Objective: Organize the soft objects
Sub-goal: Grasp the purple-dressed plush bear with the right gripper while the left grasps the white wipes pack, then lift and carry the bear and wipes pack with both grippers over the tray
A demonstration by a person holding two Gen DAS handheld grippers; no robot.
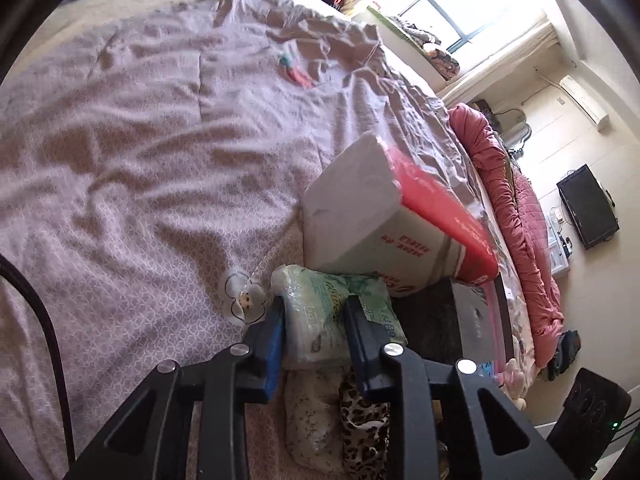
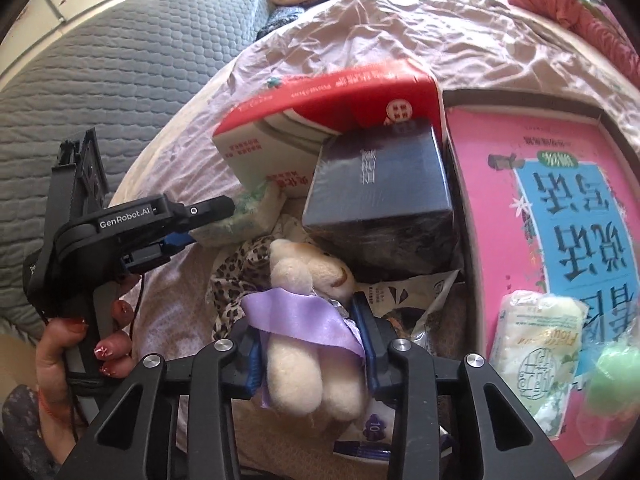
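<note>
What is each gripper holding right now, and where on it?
Left gripper: green tissue pack, by its sides. Right gripper: cream teddy bear, at its purple-ribboned middle.

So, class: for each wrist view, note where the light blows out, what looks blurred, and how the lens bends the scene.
Left wrist view: the window is blown out white, the red-and-white tissue pack is slightly smeared, and the wrinkled mauve bedsheet bulges, ringed by dark corners. Right wrist view: glare washes the top edge, the small green ball is blurred, and the pink box lid curves strongly.
</note>
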